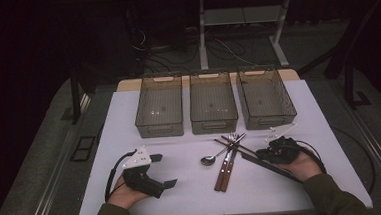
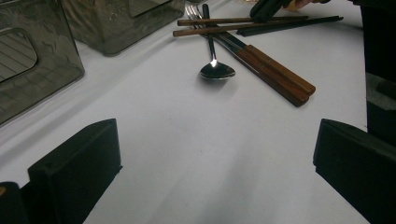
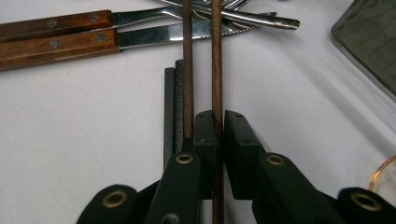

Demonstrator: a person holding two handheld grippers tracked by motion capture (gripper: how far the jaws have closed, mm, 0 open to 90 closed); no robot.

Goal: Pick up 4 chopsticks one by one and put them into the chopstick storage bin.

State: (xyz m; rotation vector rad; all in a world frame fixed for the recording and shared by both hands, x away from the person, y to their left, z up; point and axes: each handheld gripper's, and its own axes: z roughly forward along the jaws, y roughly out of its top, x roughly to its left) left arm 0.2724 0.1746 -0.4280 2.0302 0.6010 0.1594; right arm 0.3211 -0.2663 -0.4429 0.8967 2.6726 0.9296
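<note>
The right tool [image 3: 218, 135] has its jaws drawn narrow around one brown wooden chopstick [image 3: 216, 56], which runs straight up between them toward twelve o'clock in the right gripper view. A second brown chopstick [image 3: 187, 60] lies just beside it at nine o'clock, outside the jaws and against the outer face of the left jaw. A pair of dark grey chopsticks [image 3: 172, 107] lies next to that one, flat on the white bench [image 3: 84, 154]. Past the chopstick tips, at twelve o'clock, the brown sticks cross over the blades of two wooden-handled knives [image 3: 56, 37], whose handles point to nine o'clock. A fork's tines sit in the same heap, partly hidden.

In the high view the right tool [image 1: 261, 154] sits at about four o'clock on the bench, with the cutlery heap just to its nine o'clock. A spoon [image 1: 209, 159] lies at the near left edge of that heap, bowl toward the person.

The left tool [image 1: 163, 170] rests at about seven o'clock on the bench, well apart from the cutlery. Its jaws stand wide with nothing between them, bare bench showing in the gap in the left gripper view.

Three clear grey bins [image 1: 213, 102] stand in a row at twelve o'clock, beyond the cutlery.
</note>
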